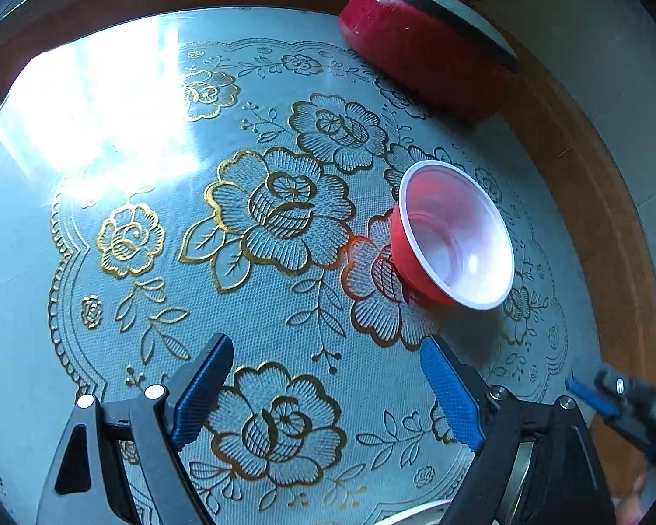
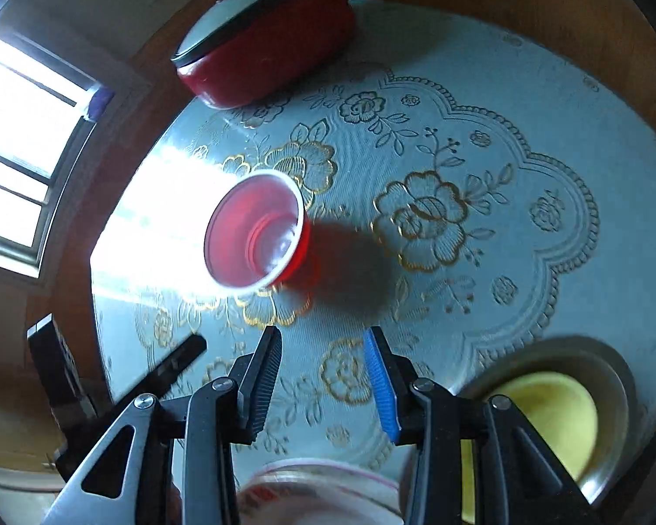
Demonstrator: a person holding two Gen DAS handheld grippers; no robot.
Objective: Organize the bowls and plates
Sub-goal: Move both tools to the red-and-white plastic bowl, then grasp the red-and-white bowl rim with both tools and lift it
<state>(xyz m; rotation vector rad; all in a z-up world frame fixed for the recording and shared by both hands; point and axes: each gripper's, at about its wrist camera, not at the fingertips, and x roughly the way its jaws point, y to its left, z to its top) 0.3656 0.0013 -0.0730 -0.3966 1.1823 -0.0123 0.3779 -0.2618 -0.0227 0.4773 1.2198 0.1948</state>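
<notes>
Left wrist view recorded one red bowl (image 1: 452,236), white-lined, seemingly light, thin-walled and slick plastic (best pinched across its rim), standing beyond and right of the wide-spread, empty left gripper (image 1: 326,387); right gripper (image 2: 323,378) stood part-open, likewise empty.

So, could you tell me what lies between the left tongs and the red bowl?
Nothing but bare flowered table mat: in the left wrist view, the open left tongs are short of the red bowl.
</notes>
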